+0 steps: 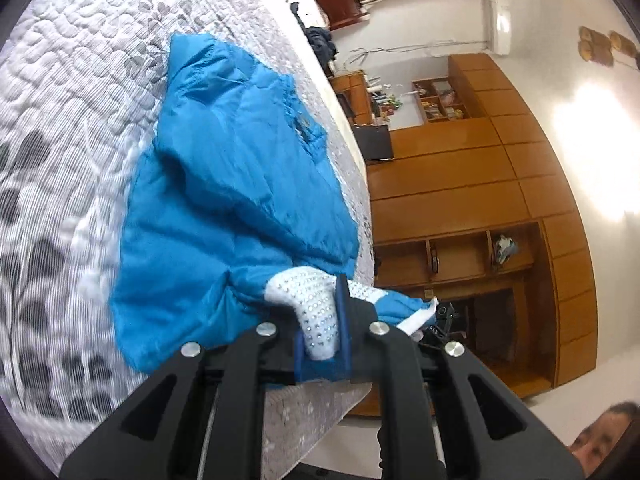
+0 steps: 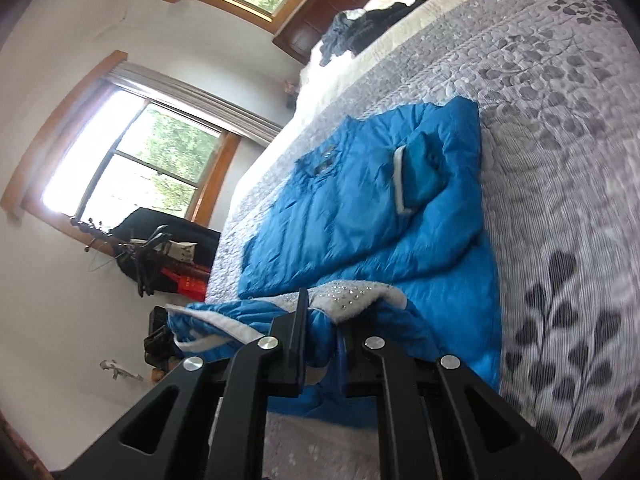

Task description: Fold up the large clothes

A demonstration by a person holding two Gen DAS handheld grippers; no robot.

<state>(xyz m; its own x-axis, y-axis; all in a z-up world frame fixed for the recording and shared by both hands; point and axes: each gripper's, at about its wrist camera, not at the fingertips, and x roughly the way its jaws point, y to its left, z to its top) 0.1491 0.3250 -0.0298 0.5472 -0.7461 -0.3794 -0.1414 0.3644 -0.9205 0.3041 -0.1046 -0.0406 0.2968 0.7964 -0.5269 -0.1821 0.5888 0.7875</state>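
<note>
Item: blue padded jacket (image 1: 224,184), large, with white fleece trim set with small shiny studs.
Location: spread on the bed (image 1: 72,92), ahead of both claws, its near edge at the bed's near side.
Bed cover: grey-and-white quilted bedspread (image 2: 560,152) with a dark leaf print.
Left claw (image 1: 324,336): pressed together on the jacket's white studded trim (image 1: 308,292); the fabric runs between the two blue pads and bulges out ahead of them.
Right claw (image 2: 322,344): pinching a fold of the jacket's blue edge with its white trim (image 2: 352,294); cloth fills the gap between the fingers.
Jacket ahead of right claw: the body lies flat beyond the held edge, with a sleeve cuff (image 2: 416,176) edged in white laid across it.
Jacket ahead of left claw: rumpled blue folds rise directly beyond the pads, stretching towards the far part of the bed.
Beyond jacket: dark clothes (image 2: 368,24) heaped at the far end of the bed.
Right of left claw: wooden wardrobe and shelving (image 1: 480,184) against the wall, off the bed.
Left of right claw: two wood-framed windows (image 2: 136,152) and a dark cluttered stand below them.
Person: part of a face at the lower right edge of the left wrist view.
</note>
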